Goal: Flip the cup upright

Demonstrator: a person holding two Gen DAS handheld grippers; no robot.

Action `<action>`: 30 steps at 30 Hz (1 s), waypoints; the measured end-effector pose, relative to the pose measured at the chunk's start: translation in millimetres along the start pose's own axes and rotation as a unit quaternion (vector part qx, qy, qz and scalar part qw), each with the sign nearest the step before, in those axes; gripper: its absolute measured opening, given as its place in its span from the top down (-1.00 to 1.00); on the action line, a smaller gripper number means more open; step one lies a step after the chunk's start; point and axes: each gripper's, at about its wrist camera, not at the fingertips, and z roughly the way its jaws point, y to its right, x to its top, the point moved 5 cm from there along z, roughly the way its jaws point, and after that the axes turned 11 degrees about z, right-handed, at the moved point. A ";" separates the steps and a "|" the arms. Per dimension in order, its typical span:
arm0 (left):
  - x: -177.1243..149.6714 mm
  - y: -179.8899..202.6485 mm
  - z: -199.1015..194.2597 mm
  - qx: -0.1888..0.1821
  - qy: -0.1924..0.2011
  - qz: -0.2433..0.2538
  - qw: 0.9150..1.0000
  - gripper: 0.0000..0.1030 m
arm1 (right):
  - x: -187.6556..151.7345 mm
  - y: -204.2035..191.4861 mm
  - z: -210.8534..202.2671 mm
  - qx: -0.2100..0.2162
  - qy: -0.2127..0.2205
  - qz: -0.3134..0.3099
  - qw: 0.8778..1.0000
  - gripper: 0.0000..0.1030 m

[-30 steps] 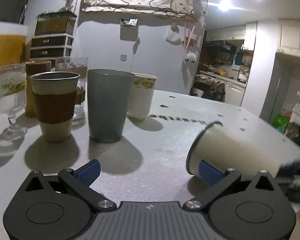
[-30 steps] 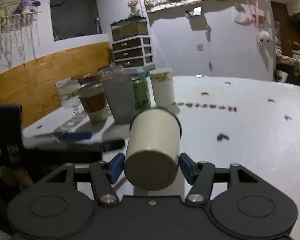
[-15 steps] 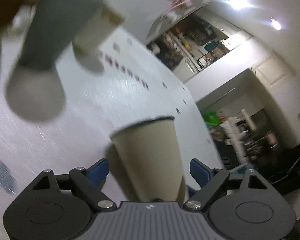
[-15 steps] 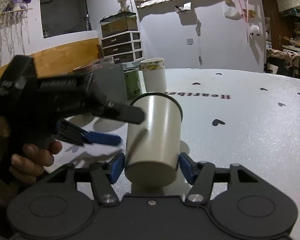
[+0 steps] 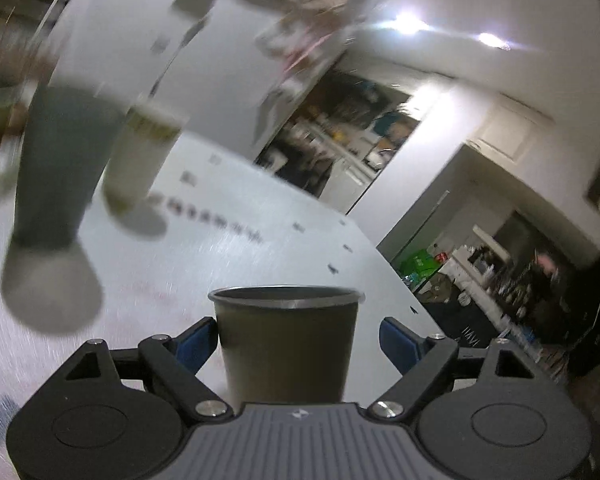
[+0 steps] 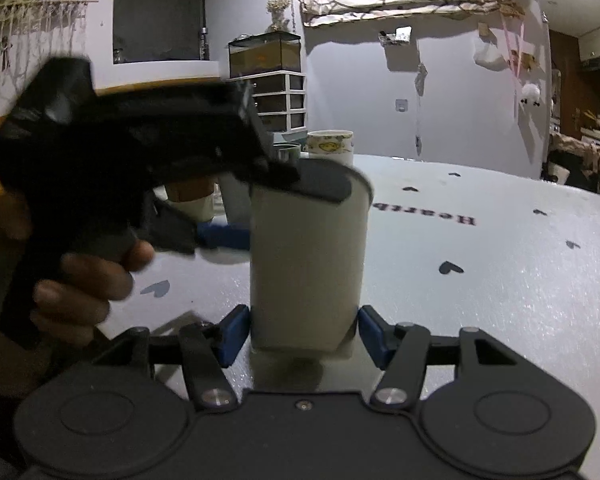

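The cream cup [image 6: 308, 264] with a dark rim stands upright on the white table [image 6: 480, 288], mouth up. My right gripper [image 6: 302, 330] has its blue pads on both sides of the cup's base, close to it. In the left wrist view the same cup [image 5: 286, 344] sits between my left gripper's [image 5: 296, 340] open blue pads, with a gap on the right side. The left gripper's black body [image 6: 132, 168] reaches over the cup from the left in the right wrist view and hides part of its rim.
A grey tumbler [image 5: 60, 168] and a white patterned cup [image 5: 140, 160] stand to the far left in the left wrist view, blurred. The white patterned cup [image 6: 330, 144] also stands behind in the right wrist view. The table's edge [image 5: 400, 268] runs to the right.
The cup went from lying tilted in my right gripper to standing upright on the table. My left gripper swung in from the left and now straddles the cup's top.
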 end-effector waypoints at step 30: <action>32.2 -1.7 27.9 0.193 0.046 0.192 0.961 -0.50 | -17.1 6.8 -1.5 -0.037 0.047 -0.002 0.998 -0.52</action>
